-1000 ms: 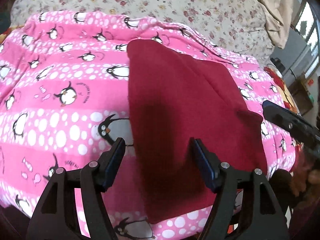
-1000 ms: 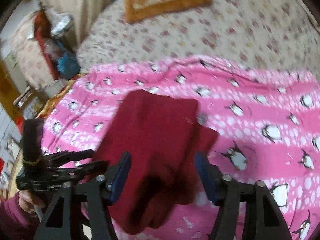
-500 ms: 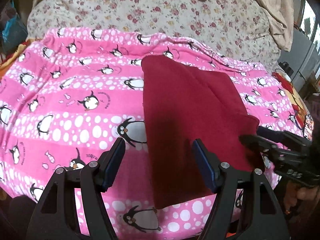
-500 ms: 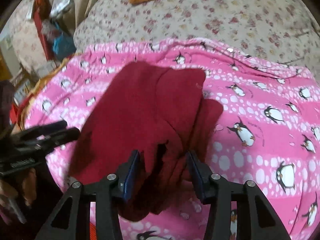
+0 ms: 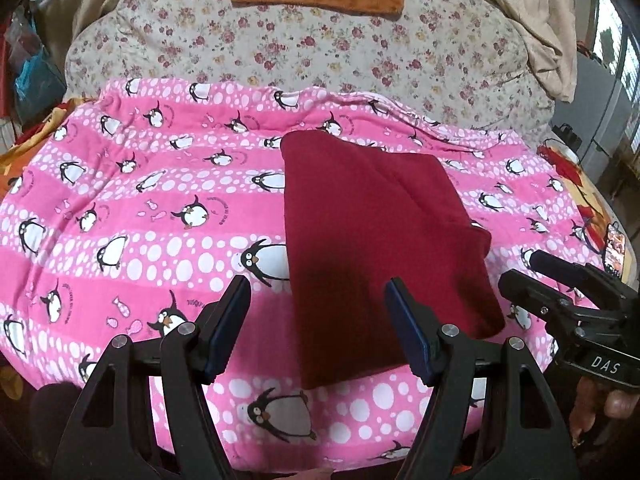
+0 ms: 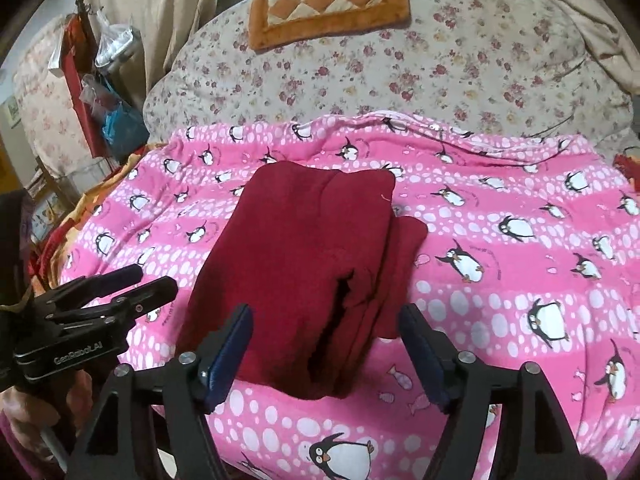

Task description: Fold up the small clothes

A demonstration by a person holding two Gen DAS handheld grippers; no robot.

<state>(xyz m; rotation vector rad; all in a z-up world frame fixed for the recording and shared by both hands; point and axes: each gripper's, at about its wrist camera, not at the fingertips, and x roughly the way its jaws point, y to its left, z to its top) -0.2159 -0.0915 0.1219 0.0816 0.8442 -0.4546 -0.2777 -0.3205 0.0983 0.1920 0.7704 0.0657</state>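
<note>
Left wrist view: left tongs (image 5: 316, 320) spread, nothing between the pads, hovering over the near left edge of the dark red garment (image 5: 380, 240), which lies on the pink penguin blanket (image 5: 120, 220) covering the bed. Garment already folded into a rough rectangle, long axis running away from both tongs toward the floral quilt (image 5: 320, 52). Right wrist view: right tongs (image 6: 326, 354) are opening, garment's near end (image 6: 304, 264) sits just ahead of and below the gap, pads not pressing on it. Near end looks bulky there, with a dark gap between layers and a second layer sticking out on its right side; far edge looks neat. Fabric looks thick and soft, fleece-like. Right tongs (image 5: 560, 292) sit just off the garment's right near corner, so both are about equally near. I'd guess the next fold goes near end over far end, along the long axis.
</note>
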